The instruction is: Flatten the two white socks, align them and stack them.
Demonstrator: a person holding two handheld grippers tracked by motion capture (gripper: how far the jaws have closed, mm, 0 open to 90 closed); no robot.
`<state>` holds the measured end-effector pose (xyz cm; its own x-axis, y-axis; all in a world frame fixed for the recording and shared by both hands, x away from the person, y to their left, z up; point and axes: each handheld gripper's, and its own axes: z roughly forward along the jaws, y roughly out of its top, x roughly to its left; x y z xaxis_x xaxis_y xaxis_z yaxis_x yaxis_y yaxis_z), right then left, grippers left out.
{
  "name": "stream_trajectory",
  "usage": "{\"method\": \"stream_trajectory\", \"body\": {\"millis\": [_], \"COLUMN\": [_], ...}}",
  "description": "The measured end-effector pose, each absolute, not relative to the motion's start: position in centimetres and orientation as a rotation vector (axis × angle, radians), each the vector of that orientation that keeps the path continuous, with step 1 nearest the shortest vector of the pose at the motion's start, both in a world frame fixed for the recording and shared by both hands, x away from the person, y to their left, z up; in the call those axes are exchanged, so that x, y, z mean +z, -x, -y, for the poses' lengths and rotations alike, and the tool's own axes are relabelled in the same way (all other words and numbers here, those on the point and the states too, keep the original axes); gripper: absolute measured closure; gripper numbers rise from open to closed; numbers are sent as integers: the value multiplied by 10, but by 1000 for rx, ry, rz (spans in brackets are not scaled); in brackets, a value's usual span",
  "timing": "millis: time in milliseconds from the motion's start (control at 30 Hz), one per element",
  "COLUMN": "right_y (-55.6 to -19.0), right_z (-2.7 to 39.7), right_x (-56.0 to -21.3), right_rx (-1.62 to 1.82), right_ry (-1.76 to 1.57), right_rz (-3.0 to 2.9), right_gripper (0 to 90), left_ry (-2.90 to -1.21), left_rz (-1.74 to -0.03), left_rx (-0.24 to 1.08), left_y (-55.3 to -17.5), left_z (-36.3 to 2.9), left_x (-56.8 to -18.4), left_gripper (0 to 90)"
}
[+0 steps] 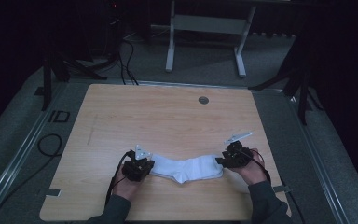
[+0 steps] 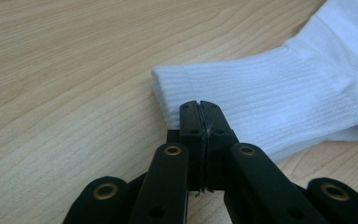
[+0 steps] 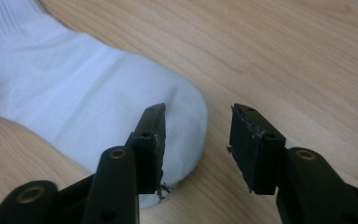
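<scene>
- left gripper [image 2: 199, 116]: jaws pressed together, tips sit at the ribbed cuff edge of the white sock [image 2: 279, 98]; a thin pale sliver shows in the seam between the jaws, but cannot tell whether fabric is actually pinched or the tips just rest over the cuff
- same left gripper in high view [image 1: 140, 167], at the sock's left end, held by the person's left hand [image 1: 127, 185]
- right gripper [image 3: 198, 128]: jaws spread apart, nothing between them; one jaw lies over the toe end of the sock [image 3: 88, 107], the other over bare wood just beside the toe
- high view: right gripper [image 1: 228, 159] at the sock's right end, right hand [image 1: 251, 170] behind it
- sock [image 1: 186, 169] lies flat on the wooden table [image 1: 168, 116], stretched left to right between the two grippers, heel bulging toward the near edge, in the near half of the tabletop
- small round grey insert [image 1: 203, 100] in the table near its far edge, well apart from the sock
- black cable [image 1: 50, 144] looped on the floor left of the table
</scene>
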<state>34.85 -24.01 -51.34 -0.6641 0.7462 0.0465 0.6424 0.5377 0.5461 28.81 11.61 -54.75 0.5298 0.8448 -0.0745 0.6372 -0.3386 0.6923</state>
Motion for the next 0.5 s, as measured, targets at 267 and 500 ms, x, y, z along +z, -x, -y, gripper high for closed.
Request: {"method": "stream_trajectory", "body": {"millis": [267, 500], "right_y": [-348, -347], "right_z": [243, 248], "right_x": [-509, -506], "right_rx": [831, 863], "right_ry": [-1188, -1209], "right_rz": [-2547, -2513], "right_gripper": [508, 498], "left_ry": [-2070, -2038], "left_rz": [-1184, -1199], "left_rx": [416, 437], "left_y": [-287, -288], "left_z": [-119, -128], "left_x": [-544, -540], "left_gripper": [868, 865]}}
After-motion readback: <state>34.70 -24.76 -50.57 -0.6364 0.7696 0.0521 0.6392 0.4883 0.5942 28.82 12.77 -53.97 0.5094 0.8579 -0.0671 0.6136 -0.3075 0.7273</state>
